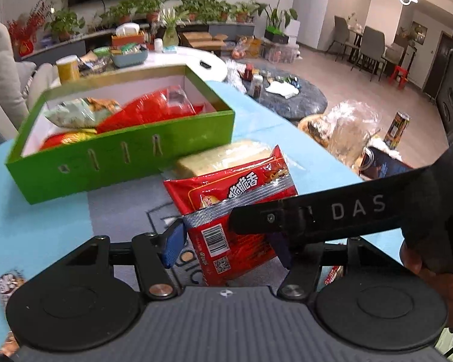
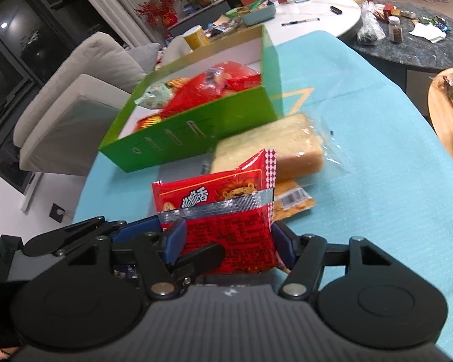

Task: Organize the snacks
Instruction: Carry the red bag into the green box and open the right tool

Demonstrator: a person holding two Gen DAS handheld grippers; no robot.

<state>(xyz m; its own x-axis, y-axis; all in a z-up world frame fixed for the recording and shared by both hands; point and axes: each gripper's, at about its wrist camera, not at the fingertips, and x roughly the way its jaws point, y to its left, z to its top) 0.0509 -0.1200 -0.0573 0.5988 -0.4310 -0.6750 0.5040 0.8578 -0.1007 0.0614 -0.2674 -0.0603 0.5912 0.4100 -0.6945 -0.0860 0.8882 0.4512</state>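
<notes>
Both tools, left (image 1: 226, 242) and right (image 2: 228, 246), clench one red snack packet (image 2: 223, 211); one bread loaf (image 2: 274, 141) and one green box (image 1: 120, 157) lie beyond.

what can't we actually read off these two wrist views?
- Left wrist: the red snack packet sits between the left gripper, but the right gripper's finger crosses it, hiding the far pad's contact.
- Right wrist: the packet's lower edge is behind the right gripper; its support is unclear.
- Both: the green box wall hides the lower snacks.
- Right wrist: the bread bag is motion-blurred.
</notes>
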